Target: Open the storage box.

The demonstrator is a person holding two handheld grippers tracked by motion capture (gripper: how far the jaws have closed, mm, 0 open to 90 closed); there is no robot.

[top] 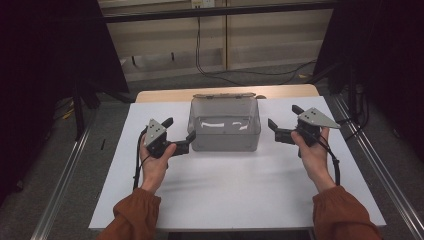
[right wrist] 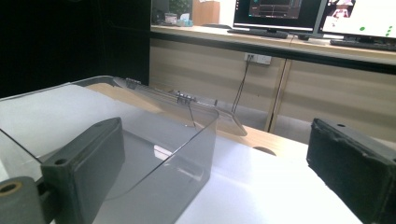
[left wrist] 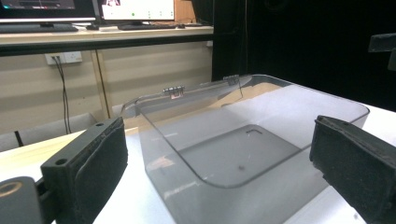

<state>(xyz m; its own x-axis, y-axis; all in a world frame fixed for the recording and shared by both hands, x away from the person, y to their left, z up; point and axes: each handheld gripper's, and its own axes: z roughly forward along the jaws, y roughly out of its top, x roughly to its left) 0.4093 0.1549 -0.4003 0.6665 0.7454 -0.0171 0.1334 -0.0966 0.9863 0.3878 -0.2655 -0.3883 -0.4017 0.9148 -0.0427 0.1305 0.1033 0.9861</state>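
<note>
Left hand (top: pixel 154 162): comes up from the lower left of the high view in an orange sleeve, wrapped around its tool.
Left gripper (top: pixel 179 135): left of centre in the frame, jaws spread wide and released, grasping nothing; one jaw tip sits right at the box's lower left corner, whether touching I cannot tell.
Clear plastic box (top: pixel 225 131): centre of the frame, on the white table (top: pixel 235 195), lid swung open behind it toward the top.
Box from the left gripper view: its near corner (left wrist: pixel 205 179) lies between the two black pads (left wrist: pixel 105 158).
Right gripper (top: pixel 283 122): right of centre, jaws parted and holding nothing, just beside the box's right wall, apart from it.
Right hand (top: pixel 312 150): rises from the lower right, gripping its tool.
</note>
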